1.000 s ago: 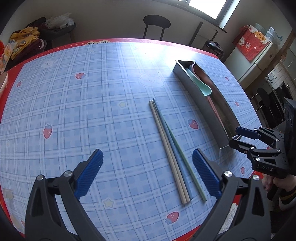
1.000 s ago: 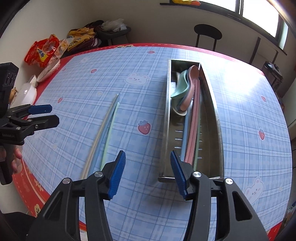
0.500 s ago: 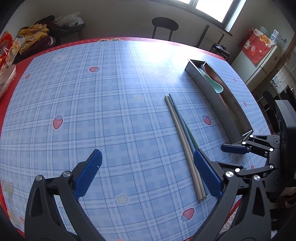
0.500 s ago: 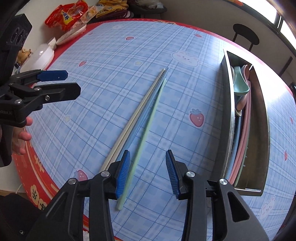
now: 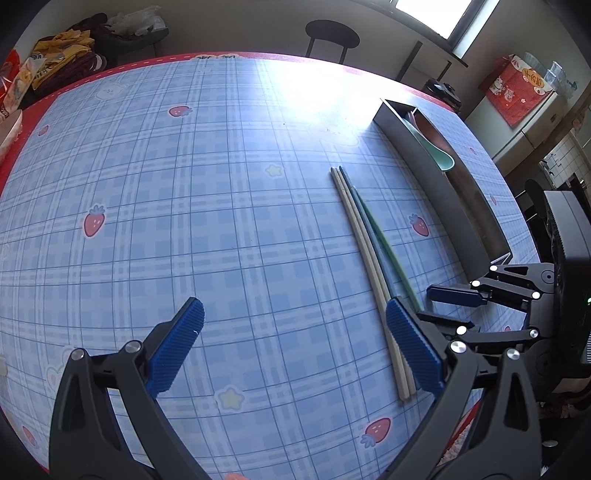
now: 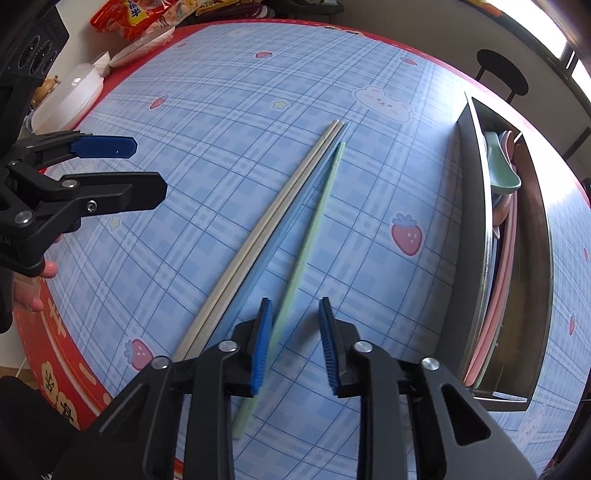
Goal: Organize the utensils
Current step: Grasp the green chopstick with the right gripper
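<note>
Several chopsticks lie side by side on the blue plaid tablecloth: a cream pair (image 6: 255, 236), a blue one (image 6: 291, 225) and a green chopstick (image 6: 314, 229). My right gripper (image 6: 295, 343) hangs low over their near ends. Its jaws are closing, with the green chopstick between them, close to the left pad (image 6: 261, 343) and clear of the right one. My left gripper (image 5: 295, 349) is wide open above bare cloth, its right pad (image 5: 413, 350) over the cream pair (image 5: 364, 254). A steel tray (image 6: 476, 206) on the right holds a green spoon (image 6: 502, 173) and pink utensils (image 6: 506, 266).
Snack bags (image 6: 129, 18) and a white lidded bowl (image 6: 70, 96) sit at the table's far left edge. A black stool (image 5: 332, 37) stands beyond the table. The table's red border (image 6: 70, 369) runs close under both grippers. A person's hand (image 6: 33, 291) holds the left gripper.
My right gripper swung left from the tray's end to the chopsticks' near ends, dropped lower, and its jaws narrowed around the green chopstick. My left gripper sank a little.
</note>
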### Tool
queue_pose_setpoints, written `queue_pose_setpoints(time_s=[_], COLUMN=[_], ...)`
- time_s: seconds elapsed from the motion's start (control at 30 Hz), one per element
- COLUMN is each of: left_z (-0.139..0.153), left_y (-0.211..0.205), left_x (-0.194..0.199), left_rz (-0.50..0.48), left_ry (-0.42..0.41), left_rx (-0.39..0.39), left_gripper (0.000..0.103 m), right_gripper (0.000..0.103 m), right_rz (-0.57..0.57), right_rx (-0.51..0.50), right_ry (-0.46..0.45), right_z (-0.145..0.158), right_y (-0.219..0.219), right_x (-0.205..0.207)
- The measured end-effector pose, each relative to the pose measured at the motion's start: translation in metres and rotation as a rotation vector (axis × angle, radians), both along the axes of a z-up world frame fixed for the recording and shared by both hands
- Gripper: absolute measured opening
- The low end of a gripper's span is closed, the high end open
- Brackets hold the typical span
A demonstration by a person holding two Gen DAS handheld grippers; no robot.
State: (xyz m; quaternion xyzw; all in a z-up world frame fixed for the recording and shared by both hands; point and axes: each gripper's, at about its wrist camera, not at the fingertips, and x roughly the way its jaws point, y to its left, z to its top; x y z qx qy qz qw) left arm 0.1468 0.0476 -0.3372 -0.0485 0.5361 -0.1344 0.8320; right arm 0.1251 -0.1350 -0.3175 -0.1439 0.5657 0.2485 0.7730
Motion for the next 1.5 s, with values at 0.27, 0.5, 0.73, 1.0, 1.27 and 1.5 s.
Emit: queue_pose_setpoints(time_s=[0.27, 0.5, 0.73, 1.0, 1.27, 1.5], left_z=[-0.017, -0.027, -0.031, -0.036, -0.038, -0.038], left_y=[-0.019, -0.037, -0.053, -0.064, -0.064, -0.066], left_x=[0.009, 0.018, 0.036, 0.048, 0.052, 0.057], left_rz=[-0.029, -0.054, -0.066, -0.074, -0.057, -0.044], left_ry=[0.052, 0.071, 0.052, 0.032, 0.016, 0.027], left_rx=[0.004, 0.047, 0.139, 0.205, 0.207, 0.213], left_gripper=[0.097, 0.097, 0.097, 0.098, 0.099, 0.099], right_gripper=[0.008, 0.007, 0.007, 0.007, 0.007, 0.007], right_rz=[-0.071, -0.112, -0.112, -0.108, -0.109, -0.109], right_rx=[0.029, 0.083, 0.094, 0.105, 0.108, 0.106], right_ry=[0.018, 0.045, 0.046, 0.043, 0.044, 0.043], right_z=[-0.002, 0.000, -0.001, 0.000, 0.000, 0.000], right_y=[-0.012, -0.033, -0.034, -0.039, -0.040, -0.040], right_x=[-0.003, -0.006, -0.006, -0.007, -0.007, -0.007])
